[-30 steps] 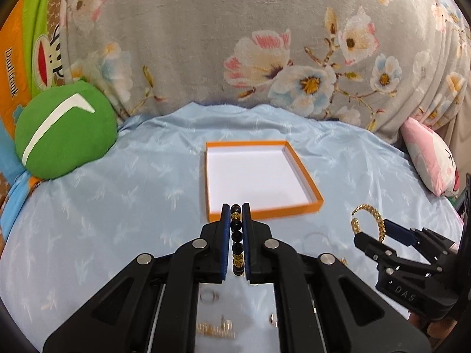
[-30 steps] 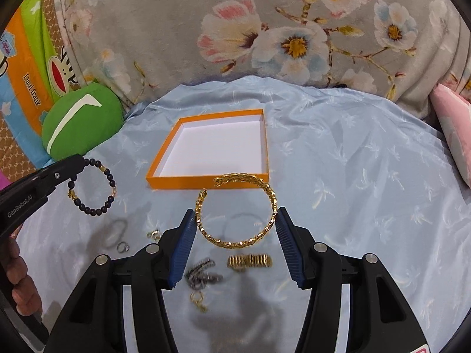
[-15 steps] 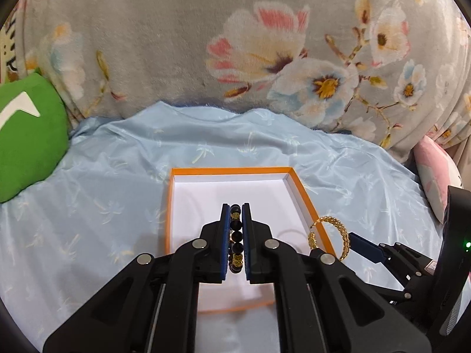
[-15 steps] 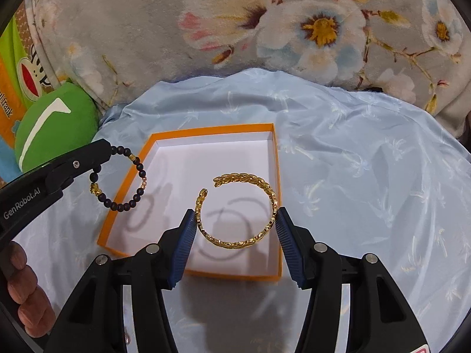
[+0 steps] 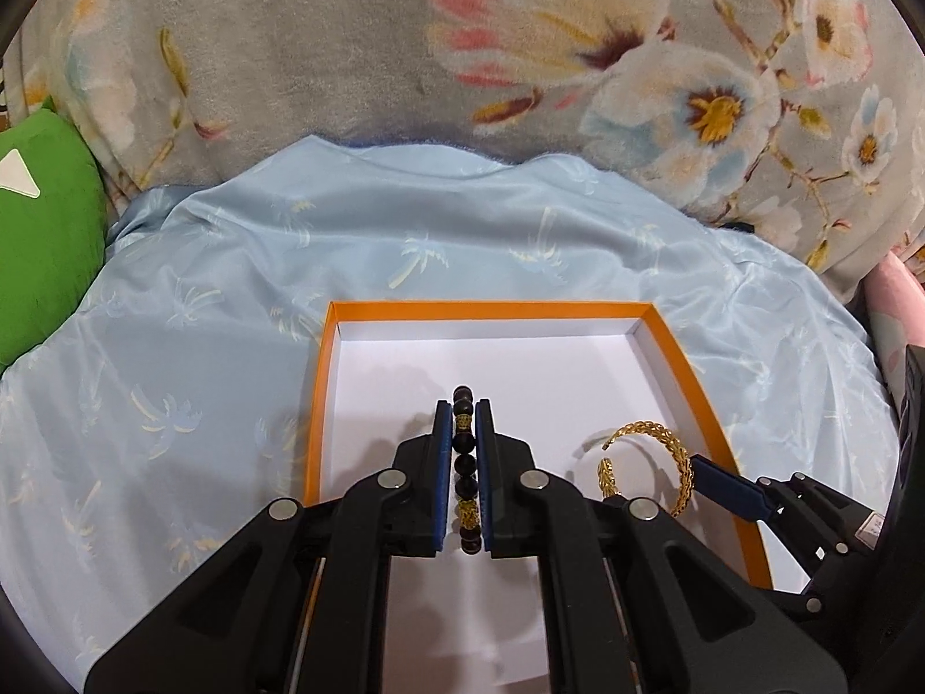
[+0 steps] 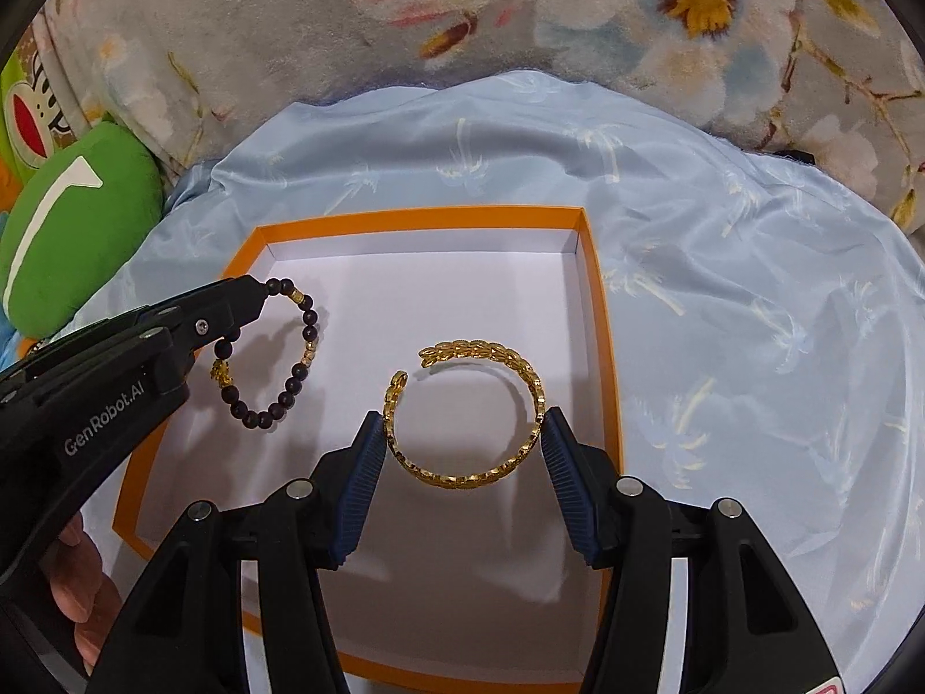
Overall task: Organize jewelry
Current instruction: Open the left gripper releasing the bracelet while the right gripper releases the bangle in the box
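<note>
Both grippers advanced; orange box (image 6: 595, 312) near-edge cut off.

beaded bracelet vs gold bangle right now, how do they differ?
1. The beaded bracelet is a closed loop of dark beads with gold spacers; the gold bangle is an open cuff with a gap.
2. The left gripper pinches the bracelet at one edge; the right gripper spans the bangle's width.

Both are over the orange box.
</note>
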The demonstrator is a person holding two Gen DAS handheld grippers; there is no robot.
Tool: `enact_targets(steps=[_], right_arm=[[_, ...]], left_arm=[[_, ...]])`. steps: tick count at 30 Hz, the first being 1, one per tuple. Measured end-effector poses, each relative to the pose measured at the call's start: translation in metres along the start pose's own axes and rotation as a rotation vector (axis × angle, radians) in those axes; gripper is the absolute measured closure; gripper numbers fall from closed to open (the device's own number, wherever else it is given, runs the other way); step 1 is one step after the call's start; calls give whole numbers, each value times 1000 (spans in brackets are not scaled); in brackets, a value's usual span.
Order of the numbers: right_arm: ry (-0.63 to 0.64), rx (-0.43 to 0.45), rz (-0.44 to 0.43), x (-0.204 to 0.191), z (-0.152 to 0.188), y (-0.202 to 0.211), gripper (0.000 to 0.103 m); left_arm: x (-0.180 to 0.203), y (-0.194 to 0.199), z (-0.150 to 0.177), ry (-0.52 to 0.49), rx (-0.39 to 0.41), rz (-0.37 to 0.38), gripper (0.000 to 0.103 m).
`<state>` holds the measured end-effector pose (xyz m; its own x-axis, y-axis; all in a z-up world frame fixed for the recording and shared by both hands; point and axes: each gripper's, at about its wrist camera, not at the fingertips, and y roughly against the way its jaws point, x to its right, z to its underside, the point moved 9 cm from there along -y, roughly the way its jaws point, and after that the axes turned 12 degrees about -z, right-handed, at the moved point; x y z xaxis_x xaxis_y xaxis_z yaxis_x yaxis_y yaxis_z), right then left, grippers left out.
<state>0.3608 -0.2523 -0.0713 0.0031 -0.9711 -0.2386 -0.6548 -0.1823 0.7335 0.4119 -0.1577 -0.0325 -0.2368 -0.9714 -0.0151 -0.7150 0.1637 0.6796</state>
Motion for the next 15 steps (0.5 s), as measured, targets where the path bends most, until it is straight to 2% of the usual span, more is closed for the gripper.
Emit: enact_targets(steps=[6,7,9,10,11,12,15], right_arm=[[17,-18,13,-3,2,-7,48],[24,-18,19,-4,2,-7,48],[29,-16,22,-4,2,-7,48],[29,-16,19,-4,2,-7,48],[26,-13,13,-4,2,-6,48],[21,-9,6,-4,1,-5,48],[9,11,1,-2,0,6,48]], left_arm=[[-6,-10,4,17,-27,-18,93],[-8,-11,4,23,-34,-22,89],[-11,-10,3,37,-28,-29,72],[-13,-8,2,46,-18,-36,58],[-15,-5,0,55,-3,-38,50],[-16,-2,-1,60,6,-40,46],[-20,7,-5,68,25,-26,46]])
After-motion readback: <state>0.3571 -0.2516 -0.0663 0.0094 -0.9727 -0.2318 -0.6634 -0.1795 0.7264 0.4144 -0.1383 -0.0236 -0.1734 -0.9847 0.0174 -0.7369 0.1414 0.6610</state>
